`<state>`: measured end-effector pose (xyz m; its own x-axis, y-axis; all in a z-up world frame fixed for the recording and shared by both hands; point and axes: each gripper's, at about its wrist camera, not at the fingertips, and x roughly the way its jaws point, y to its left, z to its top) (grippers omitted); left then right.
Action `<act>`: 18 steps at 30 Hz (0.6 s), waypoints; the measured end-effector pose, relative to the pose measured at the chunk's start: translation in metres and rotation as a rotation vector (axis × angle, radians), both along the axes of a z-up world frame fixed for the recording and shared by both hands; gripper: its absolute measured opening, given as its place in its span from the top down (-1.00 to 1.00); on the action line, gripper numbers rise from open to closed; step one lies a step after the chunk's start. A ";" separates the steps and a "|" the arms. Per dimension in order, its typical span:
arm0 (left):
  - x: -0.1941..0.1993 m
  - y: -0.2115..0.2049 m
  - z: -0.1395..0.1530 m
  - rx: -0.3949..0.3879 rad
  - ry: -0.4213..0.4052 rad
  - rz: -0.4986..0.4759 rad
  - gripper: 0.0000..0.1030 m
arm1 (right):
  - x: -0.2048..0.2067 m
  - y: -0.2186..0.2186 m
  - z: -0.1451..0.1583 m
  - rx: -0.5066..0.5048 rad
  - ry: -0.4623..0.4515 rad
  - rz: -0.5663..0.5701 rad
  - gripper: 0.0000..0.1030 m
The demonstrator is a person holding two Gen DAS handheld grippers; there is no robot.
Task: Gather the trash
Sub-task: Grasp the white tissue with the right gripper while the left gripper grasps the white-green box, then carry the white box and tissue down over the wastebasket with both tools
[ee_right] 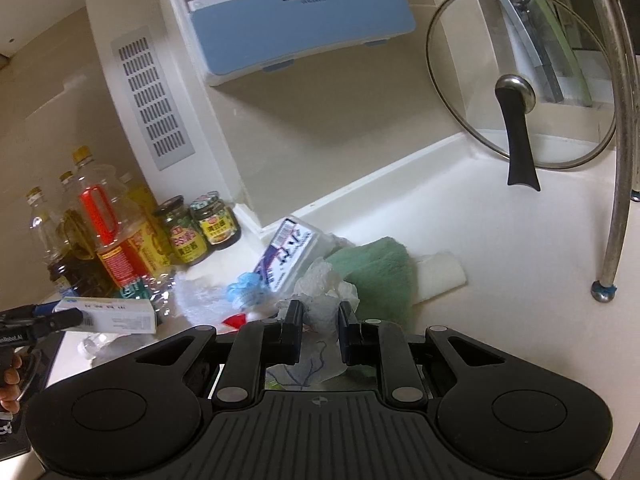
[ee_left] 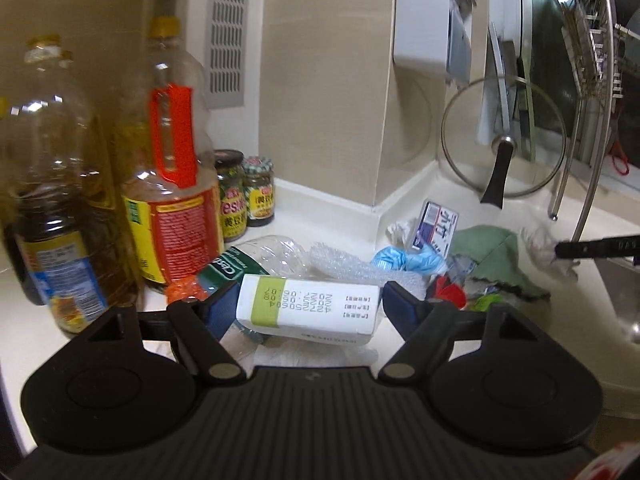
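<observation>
A white box (ee_left: pixel 306 306) is clamped end to end by the left gripper (ee_left: pixel 304 304); crumpled tissue (ee_right: pixel 320 304) is pinched in the right gripper (ee_right: pixel 320 314), above the counter (ee_right: pixel 500 260).

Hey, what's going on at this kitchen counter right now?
A person is clearing trash off the counter with a handheld tool in each hand. The left tool holds a white and green carton across its width, lifted above the litter. The right tool is clamped on a crumpled white tissue beside a green cloth. More scraps lie around.
</observation>
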<state>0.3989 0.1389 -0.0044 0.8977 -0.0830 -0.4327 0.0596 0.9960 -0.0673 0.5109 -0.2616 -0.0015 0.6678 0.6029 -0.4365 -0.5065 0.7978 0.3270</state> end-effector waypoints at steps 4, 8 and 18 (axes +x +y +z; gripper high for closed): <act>-0.027 0.005 0.010 -0.033 -0.018 0.005 -0.47 | -0.027 0.006 0.006 0.003 -0.012 0.015 0.64; -0.055 0.005 0.016 -0.058 -0.024 -0.007 -0.47 | -0.060 0.009 0.010 0.010 -0.016 0.027 0.64; -0.120 -0.026 0.015 -0.069 -0.009 -0.079 -0.47 | -0.141 0.012 0.007 0.003 0.010 0.077 0.64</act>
<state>0.2793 0.1132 0.0109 0.8912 -0.1825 -0.4154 0.1383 0.9812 -0.1344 0.3700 -0.2499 0.0052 0.6150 0.6539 -0.4407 -0.5634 0.7554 0.3347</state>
